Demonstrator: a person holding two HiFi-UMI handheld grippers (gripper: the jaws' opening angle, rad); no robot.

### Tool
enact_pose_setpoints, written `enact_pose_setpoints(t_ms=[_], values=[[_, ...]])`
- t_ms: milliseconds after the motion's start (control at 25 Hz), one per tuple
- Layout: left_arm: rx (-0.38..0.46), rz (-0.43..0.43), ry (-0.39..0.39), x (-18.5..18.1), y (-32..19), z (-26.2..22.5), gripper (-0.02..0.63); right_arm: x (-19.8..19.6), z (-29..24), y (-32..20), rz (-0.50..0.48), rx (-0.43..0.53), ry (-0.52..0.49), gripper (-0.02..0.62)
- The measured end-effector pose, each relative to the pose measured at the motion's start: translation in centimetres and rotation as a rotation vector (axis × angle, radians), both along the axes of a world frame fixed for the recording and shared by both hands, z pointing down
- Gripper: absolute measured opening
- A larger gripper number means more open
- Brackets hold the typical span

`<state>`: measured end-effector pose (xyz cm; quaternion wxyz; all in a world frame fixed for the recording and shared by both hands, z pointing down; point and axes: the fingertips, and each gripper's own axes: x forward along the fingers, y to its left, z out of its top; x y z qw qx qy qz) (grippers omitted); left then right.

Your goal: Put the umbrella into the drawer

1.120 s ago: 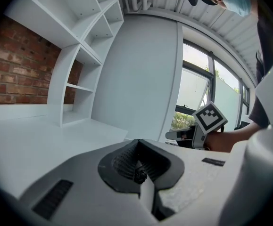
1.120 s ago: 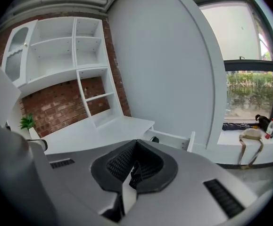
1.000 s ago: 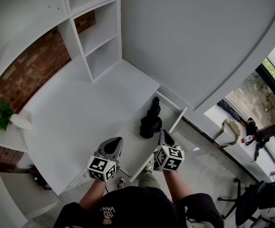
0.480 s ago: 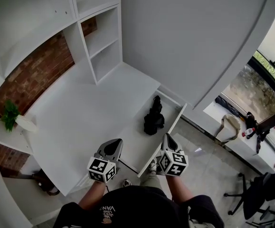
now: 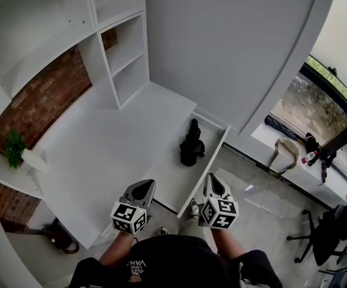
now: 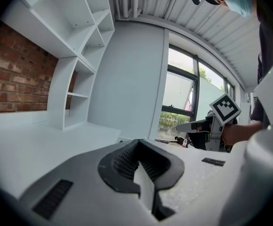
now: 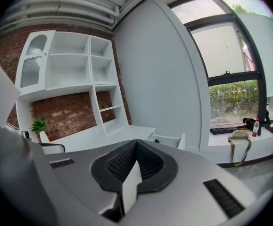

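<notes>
Head view: folded black fabric umbrella lying inside open white drawer, toward its far end. Grey left gripper and grey right gripper flanking drawer's near end, well apart from umbrella, both clamped fully together, gripping nothing.

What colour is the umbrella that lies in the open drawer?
Black. The umbrella shows best in the head view, lying in the white drawer.
</notes>
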<state>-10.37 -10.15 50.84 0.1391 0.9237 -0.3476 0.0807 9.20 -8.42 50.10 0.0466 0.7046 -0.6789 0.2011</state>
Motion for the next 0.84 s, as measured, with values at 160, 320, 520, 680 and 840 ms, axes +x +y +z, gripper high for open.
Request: enact_pose_setpoints(t_ms=[160, 320, 520, 680, 840], values=[[-0.001, 0.000, 0.017, -0.1, 0.6, -0.8, 0.006, -0.3, -0.8, 1.3, 0.004, 0.014, 0.007, 0.002], [0.000, 0.009, 0.031, -0.2, 1.2, -1.0, 0.006, -0.9, -1.5, 2.2, -0.008, 0.029, 0.028, 0.002], [0.007, 0.022, 0.030, -0.5, 1.8, -1.1, 0.006, -1.3, -2.1, 2.9, -0.009, 0.039, 0.034, 0.002], [0.002, 0.026, 0.027, -0.8, 2.1, -1.0, 0.006, -1.4, -2.3, 3.2, -0.004, 0.037, 0.028, 0.002], [-0.002, 0.024, 0.031, -0.7, 2.2, -1.1, 0.006, -1.3, -2.2, 3.3, 0.001, 0.032, 0.030, 0.002]])
